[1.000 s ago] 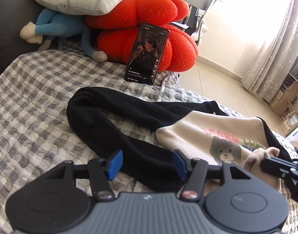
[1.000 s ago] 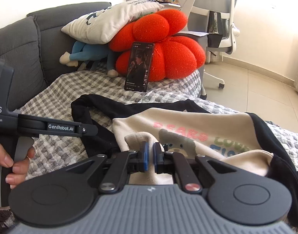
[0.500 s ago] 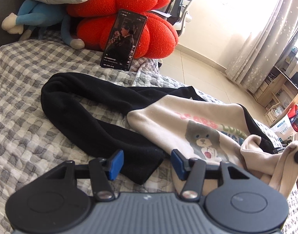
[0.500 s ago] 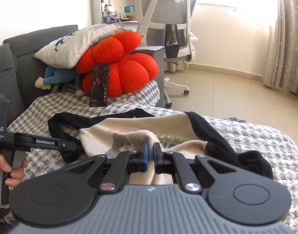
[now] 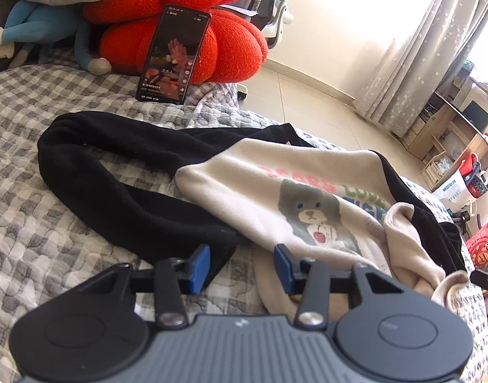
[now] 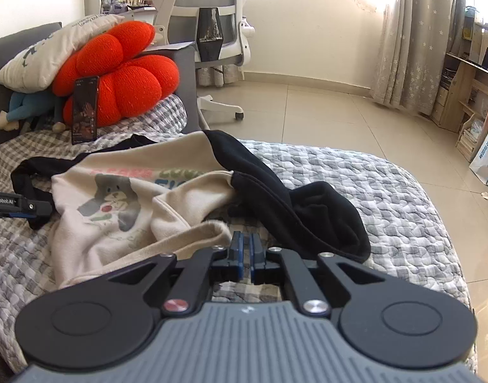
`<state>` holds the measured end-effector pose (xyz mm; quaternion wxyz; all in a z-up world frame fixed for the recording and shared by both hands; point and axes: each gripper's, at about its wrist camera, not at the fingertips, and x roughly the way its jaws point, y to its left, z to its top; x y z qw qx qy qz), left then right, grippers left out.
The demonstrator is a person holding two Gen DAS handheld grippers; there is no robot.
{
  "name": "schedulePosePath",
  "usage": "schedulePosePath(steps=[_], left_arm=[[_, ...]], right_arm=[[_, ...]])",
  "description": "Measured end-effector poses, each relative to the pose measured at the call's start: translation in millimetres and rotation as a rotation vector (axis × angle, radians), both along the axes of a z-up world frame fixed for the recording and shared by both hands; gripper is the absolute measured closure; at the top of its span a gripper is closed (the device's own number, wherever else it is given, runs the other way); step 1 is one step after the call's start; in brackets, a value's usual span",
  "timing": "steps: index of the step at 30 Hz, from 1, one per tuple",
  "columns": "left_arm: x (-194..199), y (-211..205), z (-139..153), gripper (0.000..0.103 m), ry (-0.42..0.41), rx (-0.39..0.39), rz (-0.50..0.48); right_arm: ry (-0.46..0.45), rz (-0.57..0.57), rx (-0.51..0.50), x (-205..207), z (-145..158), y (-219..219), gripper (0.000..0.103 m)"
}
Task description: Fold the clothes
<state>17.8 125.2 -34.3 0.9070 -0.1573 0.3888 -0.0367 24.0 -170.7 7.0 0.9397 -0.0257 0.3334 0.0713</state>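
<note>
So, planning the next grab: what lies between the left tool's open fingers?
In the left wrist view, the left tool frames bare checked quilt, with the black sleeve end and cream hem at the sides.

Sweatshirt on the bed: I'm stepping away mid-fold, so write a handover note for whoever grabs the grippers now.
Left gripper: open, hovering over the black sleeve cuff, holding nothing.
Right gripper: shut beside the cream hem; a pinch can't be confirmed.
Sweatshirt: bear print up, rumpled on the checked quilt.
Done: no neat fold visible.
Left: flatten it, fold sleeves in, fold the body.
</note>
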Motion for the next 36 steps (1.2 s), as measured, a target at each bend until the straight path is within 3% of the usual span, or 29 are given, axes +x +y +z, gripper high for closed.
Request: schedulePosePath(steps=[7, 9, 13, 15, 17, 30, 36], left_arm=[[3.4, -9.9, -7.9, 0.071, 0.015, -0.048, -0.053], [3.4, -12.3, -8.4, 0.074, 0.012, -0.052, -0.066], [3.9, -14.8, -9.5, 0.086, 0.006, -0.073, -0.088], [4.3, -15.4, -10.1, 0.091, 0.004, -0.086, -0.095], [4.4, -16.5, -9.6, 0.093, -0.003, -0.094, -0.1], [17.0, -22.9, -12.3, 0.099, -0.026, -0.143, -0.118], [26.5, -30.9, -16.5, 0.1, -0.024, -0.132, -0.135]], right_arm=[[0.015, 0.004, 0.045, -0.4, -3.6, -2.6, 0.098], [0.001, 0.01, 0.061, -1.4, 0.7, -2.2, 0.089], [-0.021, 0.049, 0.08, -3.0, 8.8, 3.1, 0.085], [-0.032, 0.07, 0.084, -5.1, 12.0, 7.7, 0.07], [-0.043, 0.102, 0.084, -7.8, 14.6, 13.6, 0.066], [-0.026, 0.384, 0.145, -13.5, 19.7, 69.3, 0.066], [0.025, 0.505, 0.173, -10.9, 11.6, 93.5, 0.066]])
